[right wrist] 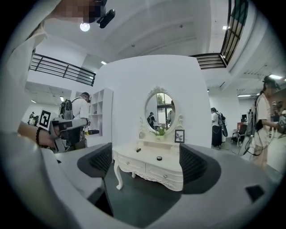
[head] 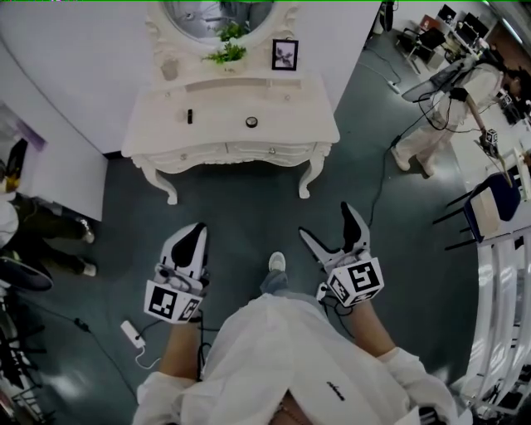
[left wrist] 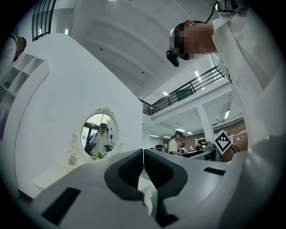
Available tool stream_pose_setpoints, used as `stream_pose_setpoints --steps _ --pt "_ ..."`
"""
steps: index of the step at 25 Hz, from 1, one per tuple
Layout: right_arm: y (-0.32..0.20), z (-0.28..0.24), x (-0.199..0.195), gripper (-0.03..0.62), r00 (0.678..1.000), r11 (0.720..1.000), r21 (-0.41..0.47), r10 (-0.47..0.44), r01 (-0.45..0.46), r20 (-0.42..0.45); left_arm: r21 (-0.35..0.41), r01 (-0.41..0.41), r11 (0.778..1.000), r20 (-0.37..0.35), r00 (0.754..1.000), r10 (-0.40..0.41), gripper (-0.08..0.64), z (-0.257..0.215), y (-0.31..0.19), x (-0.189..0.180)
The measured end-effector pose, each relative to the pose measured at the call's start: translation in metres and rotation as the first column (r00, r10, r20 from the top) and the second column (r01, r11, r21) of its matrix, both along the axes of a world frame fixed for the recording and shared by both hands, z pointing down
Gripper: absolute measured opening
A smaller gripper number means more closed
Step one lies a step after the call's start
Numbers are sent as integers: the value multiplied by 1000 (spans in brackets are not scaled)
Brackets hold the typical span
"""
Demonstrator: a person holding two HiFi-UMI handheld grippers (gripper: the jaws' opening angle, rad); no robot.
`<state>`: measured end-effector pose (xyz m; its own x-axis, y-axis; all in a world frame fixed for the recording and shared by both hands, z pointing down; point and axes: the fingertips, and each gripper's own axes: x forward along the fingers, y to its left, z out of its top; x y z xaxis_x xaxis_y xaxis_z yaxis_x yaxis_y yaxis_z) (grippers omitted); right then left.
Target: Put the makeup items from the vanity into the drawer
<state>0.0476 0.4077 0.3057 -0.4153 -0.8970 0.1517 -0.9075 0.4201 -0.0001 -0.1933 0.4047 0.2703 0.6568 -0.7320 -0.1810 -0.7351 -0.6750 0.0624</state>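
Observation:
A white vanity (head: 166, 137) (right wrist: 129, 157) stands against the wall ahead of me, its drawers closed. On its top lie a small black stick-shaped item (head: 190, 116) (right wrist: 138, 150) and a round black compact (head: 251, 122) (right wrist: 159, 158). My left gripper (head: 194, 236) (left wrist: 143, 163) is shut with nothing between its pads. My right gripper (head: 333, 234) (right wrist: 145, 163) is open and empty. Both are held over the dark floor, well short of the vanity.
An oval mirror (head: 217, 17), a green plant (head: 227, 53) and a framed picture (head: 284, 55) stand at the vanity's back. A white power strip (head: 133, 334) lies on the floor at my left. Another person (head: 444, 116) stands at the right, near a blue chair (head: 491, 205).

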Motion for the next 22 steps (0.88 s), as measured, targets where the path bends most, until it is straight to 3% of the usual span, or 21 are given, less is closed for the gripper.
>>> stream_pose_setpoints --steps 10,17,22 --pt "-106 0 27 463 993 993 -16 -114 114 33 -38 58 998 4 998 -58 26 1 -107 44" --pt "-160 9 40 463 973 974 -24 -223 224 56 -39 125 991 38 992 -123 26 -5 -151 74" --pt "-180 17 38 463 960 961 -34 -274 276 66 -54 125 991 60 991 -122 26 -6 -176 90"
